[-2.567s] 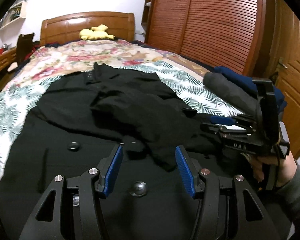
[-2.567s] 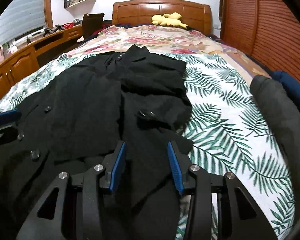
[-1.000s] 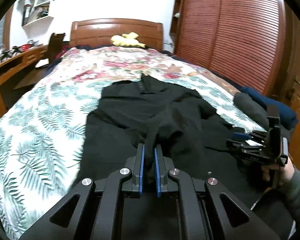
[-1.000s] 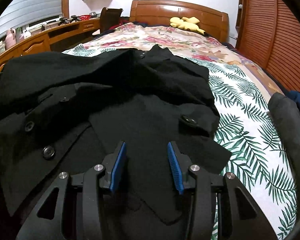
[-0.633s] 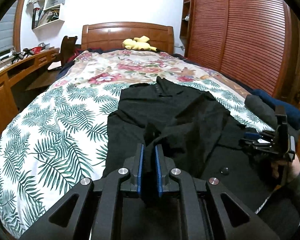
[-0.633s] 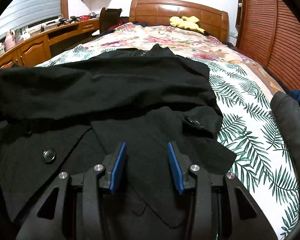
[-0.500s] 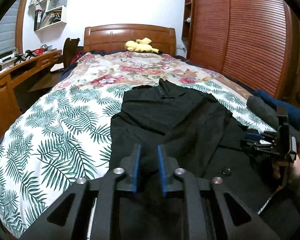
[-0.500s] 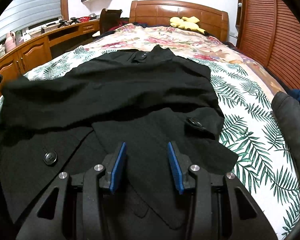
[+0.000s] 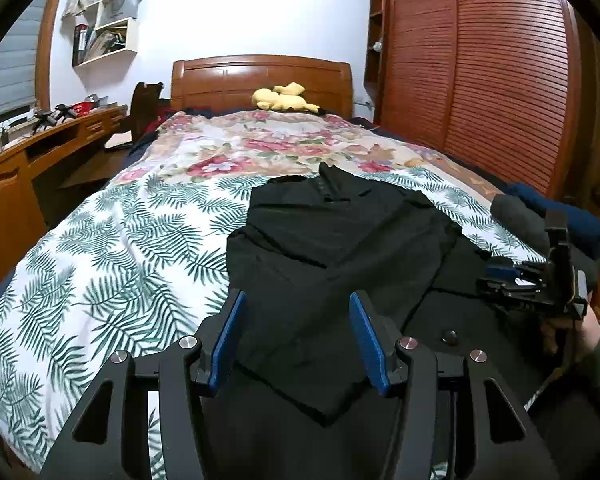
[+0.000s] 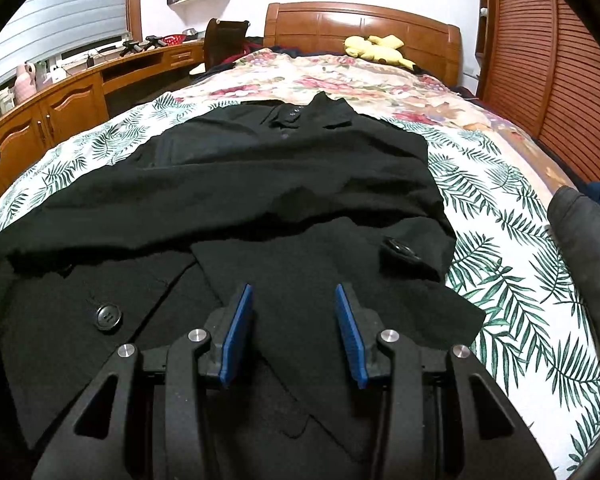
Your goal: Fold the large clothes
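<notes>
A black coat (image 9: 340, 248) lies spread on the bed (image 9: 112, 264), its collar toward twelve o'clock, one side folded across the body. The left tongs (image 9: 298, 336) gape wide above the hem, holding nothing. The right tongs (image 10: 290, 332) are likewise spread and empty over the lower front, a large button (image 10: 108, 316) at their nine o'clock.
</notes>
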The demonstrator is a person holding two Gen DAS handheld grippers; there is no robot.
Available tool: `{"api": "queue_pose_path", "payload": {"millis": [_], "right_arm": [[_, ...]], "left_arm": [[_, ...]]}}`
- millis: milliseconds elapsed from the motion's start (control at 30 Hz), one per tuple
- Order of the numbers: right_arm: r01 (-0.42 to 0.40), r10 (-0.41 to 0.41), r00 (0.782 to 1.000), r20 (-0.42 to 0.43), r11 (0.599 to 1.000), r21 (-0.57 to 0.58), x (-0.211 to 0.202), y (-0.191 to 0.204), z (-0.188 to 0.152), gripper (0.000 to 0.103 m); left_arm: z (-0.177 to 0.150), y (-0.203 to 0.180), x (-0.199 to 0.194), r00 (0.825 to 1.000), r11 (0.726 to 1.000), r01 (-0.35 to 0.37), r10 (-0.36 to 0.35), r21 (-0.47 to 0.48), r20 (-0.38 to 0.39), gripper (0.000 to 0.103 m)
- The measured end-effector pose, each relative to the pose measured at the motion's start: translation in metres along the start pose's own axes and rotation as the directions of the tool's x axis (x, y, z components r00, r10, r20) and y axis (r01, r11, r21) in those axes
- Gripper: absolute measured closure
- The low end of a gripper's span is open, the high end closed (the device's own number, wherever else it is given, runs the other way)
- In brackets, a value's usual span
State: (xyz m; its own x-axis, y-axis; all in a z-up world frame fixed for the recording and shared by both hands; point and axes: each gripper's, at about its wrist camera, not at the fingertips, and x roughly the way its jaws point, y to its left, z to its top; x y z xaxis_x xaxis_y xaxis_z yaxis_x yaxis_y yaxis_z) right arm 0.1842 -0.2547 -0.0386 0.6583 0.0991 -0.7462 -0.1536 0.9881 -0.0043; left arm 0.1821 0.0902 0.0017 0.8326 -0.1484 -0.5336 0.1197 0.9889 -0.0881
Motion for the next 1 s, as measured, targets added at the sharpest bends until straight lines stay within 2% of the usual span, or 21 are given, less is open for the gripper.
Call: {"api": "queue_pose_path", "payload": {"millis": [100,267,367,400,433,467,500,700,867,1000], "right_arm": [[-0.012,0.012,1.0,-0.001,1.0,0.015,-0.005,-0.001,-0.001,0.059],[-0.003,0.003,1.0,0.025,1.0,0.016,-0.031,0.0,-0.001,0.059],[-0.027,0.026,0.999,0.028,0.999,0.045,-0.051,-0.004,-0.011,0.058],[-0.032,0.031,0.999,0.023,0.998,0.058,-0.058,-0.007,-0.016,0.049],[-0.028,0.026,0.999,0.02,0.997,0.067,-0.063,-0.009,-0.021,0.033],[-0.022,0.022,1.0,0.012,0.997,0.073,-0.067,-0.013,-0.027,0.027],[-0.019,0.019,1.0,0.004,0.997,0.074,-0.07,-0.016,-0.031,0.025],[0.042,-0.038,0.998,-0.054,0.995,0.09,-0.082,-0.048,-0.058,0.025],[0.016,-0.004,0.996,-0.084,0.989,0.147,-0.077,-0.077,-0.077,0.025],[-0.043,0.055,0.994,-0.099,0.991,0.123,-0.069,-0.078,-0.089,0.04]], "left_arm": [[0.0,0.002,-0.012,1.0,1.0,0.02,-0.02,-0.007,0.008,0.048],[-0.003,0.003,-0.036,0.999,1.0,-0.01,0.009,0.018,0.031,0.048],[-0.012,0.005,-0.046,1.0,1.0,-0.011,0.01,0.016,0.024,0.048],[-0.015,0.006,-0.048,1.0,1.0,-0.012,0.012,0.013,0.019,0.048],[-0.017,0.006,-0.05,1.0,1.0,-0.013,0.013,0.011,0.017,0.048],[-0.02,0.008,-0.051,1.0,1.0,-0.013,0.013,0.007,0.014,0.048],[-0.022,0.006,-0.052,1.0,1.0,-0.014,0.014,0.004,0.01,0.048],[-0.029,0.002,-0.043,0.998,0.999,-0.044,0.044,-0.008,-0.037,0.048],[-0.028,-0.011,-0.031,0.994,0.998,-0.07,0.07,0.001,-0.079,0.048],[-0.025,-0.019,-0.021,0.99,0.996,-0.093,0.091,-0.013,-0.107,0.048]]}}
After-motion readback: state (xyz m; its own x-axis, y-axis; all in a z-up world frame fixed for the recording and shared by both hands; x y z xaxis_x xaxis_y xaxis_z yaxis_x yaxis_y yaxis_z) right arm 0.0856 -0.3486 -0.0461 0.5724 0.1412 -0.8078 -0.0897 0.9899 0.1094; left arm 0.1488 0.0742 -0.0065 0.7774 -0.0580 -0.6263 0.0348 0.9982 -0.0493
